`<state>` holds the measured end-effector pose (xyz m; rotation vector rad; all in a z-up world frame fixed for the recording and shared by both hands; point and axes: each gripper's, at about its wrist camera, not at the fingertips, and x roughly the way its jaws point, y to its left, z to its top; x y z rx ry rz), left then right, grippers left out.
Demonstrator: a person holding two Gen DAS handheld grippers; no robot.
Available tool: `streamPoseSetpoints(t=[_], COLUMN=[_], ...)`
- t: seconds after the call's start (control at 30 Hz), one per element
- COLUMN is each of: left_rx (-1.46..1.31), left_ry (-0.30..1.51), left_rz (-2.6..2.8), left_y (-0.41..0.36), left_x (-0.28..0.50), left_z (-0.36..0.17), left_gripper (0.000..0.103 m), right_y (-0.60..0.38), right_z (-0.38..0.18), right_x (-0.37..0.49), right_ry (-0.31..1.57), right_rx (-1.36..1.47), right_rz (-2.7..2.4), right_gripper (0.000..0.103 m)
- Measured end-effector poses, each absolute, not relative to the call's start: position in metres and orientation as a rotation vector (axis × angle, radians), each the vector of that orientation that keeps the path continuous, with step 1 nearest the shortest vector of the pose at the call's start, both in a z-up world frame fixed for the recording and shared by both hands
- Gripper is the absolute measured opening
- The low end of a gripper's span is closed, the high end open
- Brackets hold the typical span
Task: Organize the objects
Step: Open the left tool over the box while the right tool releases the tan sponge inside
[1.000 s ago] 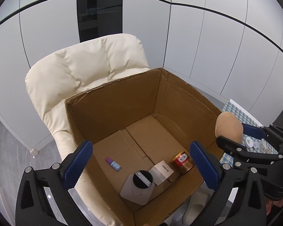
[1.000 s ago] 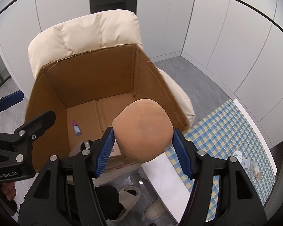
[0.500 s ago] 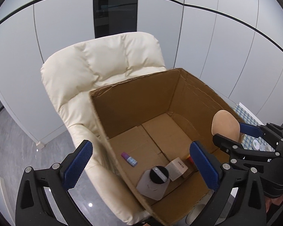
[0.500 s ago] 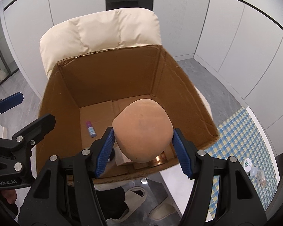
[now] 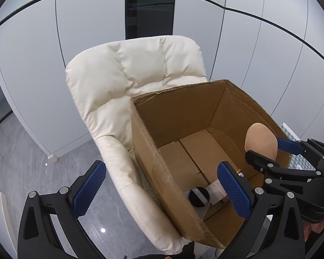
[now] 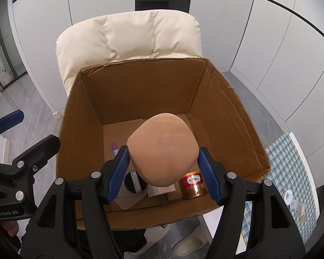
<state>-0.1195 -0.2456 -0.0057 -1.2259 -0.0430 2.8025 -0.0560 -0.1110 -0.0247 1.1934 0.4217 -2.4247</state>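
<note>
My right gripper (image 6: 164, 168) is shut on a tan makeup sponge (image 6: 163, 149) and holds it over the open cardboard box (image 6: 226, 116). The sponge also shows in the left wrist view (image 5: 261, 140), above the box's right side. My left gripper (image 5: 159, 188) is open and empty, straddling the box's left wall (image 5: 162, 172). Inside the box lie a red and gold can (image 6: 193, 184), a white carton (image 6: 159, 191), a black-capped bottle (image 6: 134, 183) and a small purple tube (image 6: 115, 147).
The box sits on a cream padded armchair (image 5: 127, 79). A blue and yellow checked table (image 6: 291, 172) with small white items (image 6: 290, 197) stands at the right. Grey floor and white wall panels surround the chair. Slippers (image 6: 188, 243) show below the box.
My right gripper has moved left with the sponge, from beside the box's right wall to over its inside. My left gripper has swung left, so the box now sits at its right.
</note>
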Motion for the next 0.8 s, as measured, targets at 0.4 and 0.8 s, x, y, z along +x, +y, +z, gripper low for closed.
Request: streamPoseSetpoints(t=[0.4, 0.8], left_rx=[-1.244, -1.224], left_ry=[-0.078, -0.062], left_rz=[2.822, 2.806], left_y=[-0.252, -0.23], left_x=[-0.122, -0.127], left_z=[-0.006, -0.004], left_gripper=[0.103, 0.103], right_y=[-0.11, -0.086], right_z=[-0.025, -0.024], right_x=[-0.061, -0.062], right_ry=[0.462, 0.425], right_rx=[1.198, 1.211], right_rz=[-2.496, -2.504], right_gripper=[0.103, 0.103])
